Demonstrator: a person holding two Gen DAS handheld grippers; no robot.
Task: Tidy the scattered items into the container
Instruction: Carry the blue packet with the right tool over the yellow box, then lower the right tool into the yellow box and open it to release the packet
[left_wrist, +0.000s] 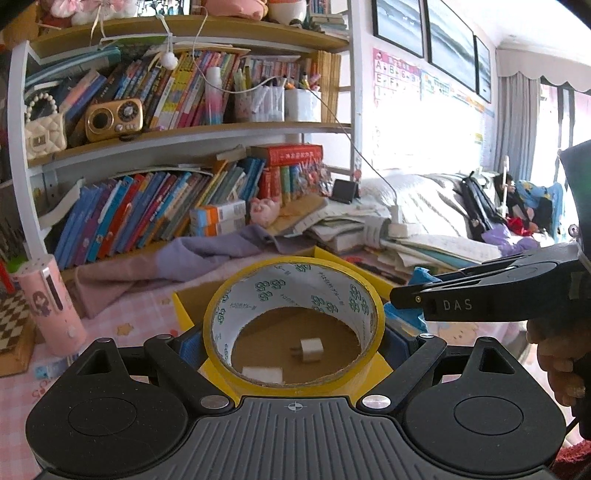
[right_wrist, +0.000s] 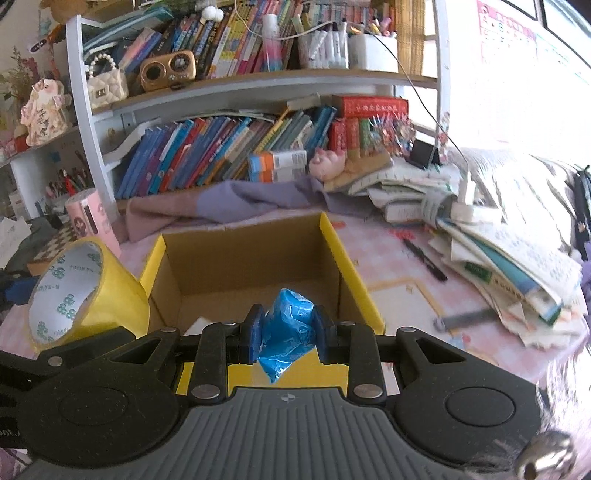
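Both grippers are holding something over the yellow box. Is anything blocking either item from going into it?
Nothing visible does. The left gripper grips the yellow tape roll and the right gripper the blue plastic wad, both at the open-topped yellow box. Only two small white items lie on its floor, leaving space.

Box mouth: lying open
Showing bare floor inside yellow box (right_wrist: 351, 269); tape roll (right_wrist: 88, 291) crowding left wall, book pile (right_wrist: 509, 258) flanking right.

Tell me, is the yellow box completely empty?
No, through the tape roll the left view shows a small white plug lying on the floor of the yellow box.
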